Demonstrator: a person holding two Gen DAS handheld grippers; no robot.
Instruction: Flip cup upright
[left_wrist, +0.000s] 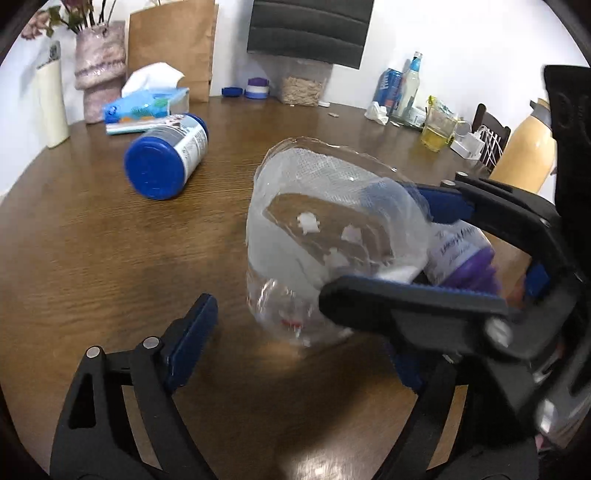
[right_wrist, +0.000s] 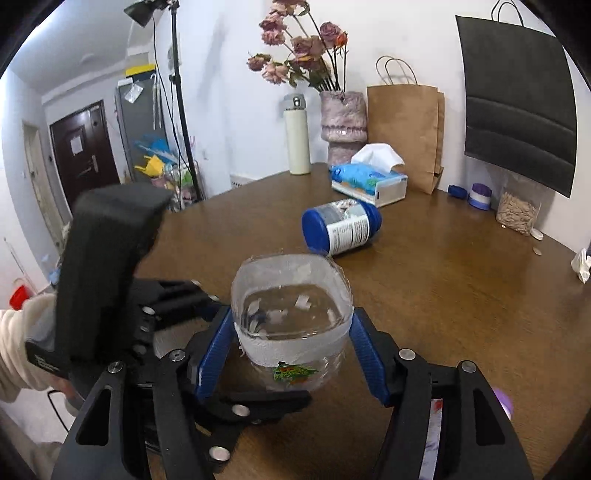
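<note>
The cup (right_wrist: 291, 325) is a clear cut-off plastic bottle with white tape around it and a sticker low down. In the right wrist view its open mouth faces up and away. My right gripper (right_wrist: 291, 347) is shut on the cup, one blue pad on each side. In the left wrist view the cup (left_wrist: 317, 236) is tilted, held by the right gripper (left_wrist: 399, 240) coming in from the right. My left gripper (left_wrist: 295, 350) is open just below and beside the cup; only its left finger (left_wrist: 188, 339) shows clearly.
A blue-lidded jar (left_wrist: 166, 158) lies on its side on the wooden table (left_wrist: 92, 258). A tissue box (right_wrist: 369, 181), vase (right_wrist: 343, 122), paper bag (right_wrist: 406, 129) and white flask (right_wrist: 297, 140) stand at the back. Bottles, a glass and an orange flask (left_wrist: 524, 151) stand at the right.
</note>
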